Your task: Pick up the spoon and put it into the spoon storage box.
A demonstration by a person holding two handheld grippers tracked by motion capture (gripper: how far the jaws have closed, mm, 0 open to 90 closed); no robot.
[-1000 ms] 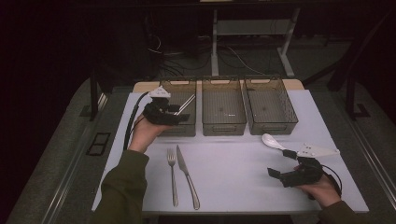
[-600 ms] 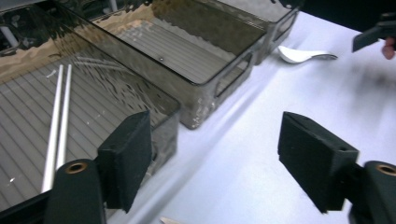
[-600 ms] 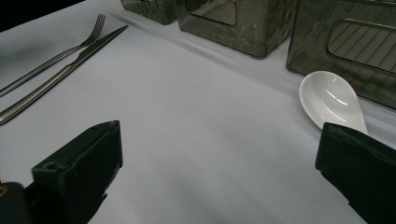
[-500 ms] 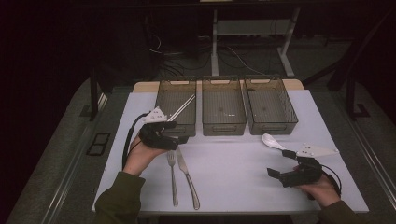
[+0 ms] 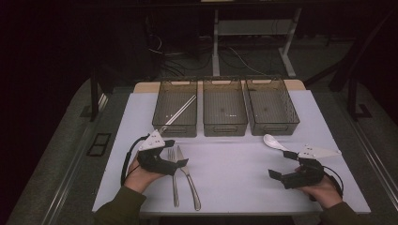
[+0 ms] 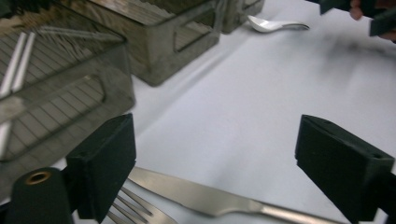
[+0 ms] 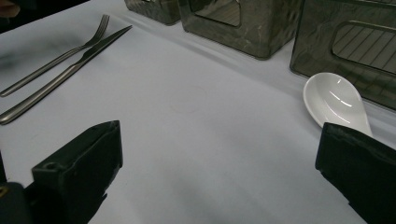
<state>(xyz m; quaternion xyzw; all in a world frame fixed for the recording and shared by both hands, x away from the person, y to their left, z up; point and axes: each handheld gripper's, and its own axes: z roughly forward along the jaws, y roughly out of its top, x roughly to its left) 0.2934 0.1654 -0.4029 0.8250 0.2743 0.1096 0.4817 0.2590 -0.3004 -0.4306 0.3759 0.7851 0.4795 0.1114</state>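
1. Table [image 5: 234, 183]: white top. Three clear bins in a row at the far edge: left bin [image 5: 165, 123], middle bin [image 5: 224, 129], right bin [image 5: 281, 125].

2. Left bin contents: pale chopsticks [image 5: 180, 111], lying diagonal, one end against the near wall. Middle and right bins look bare from the high view.

3. Left gripper [image 5: 174, 155]: I see it at the near-left of the table, over the upper ends of the fork [image 5: 173, 180] and knife [image 5: 189, 180]. Jaws spread wide, nothing between them. In the left gripper view, knife blade [image 6: 205, 198] and fork tines [image 6: 135, 212] lie on the table below the gap; left jaw sits just above the tines. Contact w/ cutlery: can't tell.

4. Fork and knife: side by side, approx parallel, handles toward the near edge.

5. Right gripper [image 5: 284, 165]: near-right of table, held by right hand [image 5: 324, 190]. Jaws spread wide, nothing held. White spoon [image 5: 273, 142] lies on the table just beyond it, in front of the right bin; in the right gripper view its bowl [image 7: 334, 102] shows just past the right jaw.
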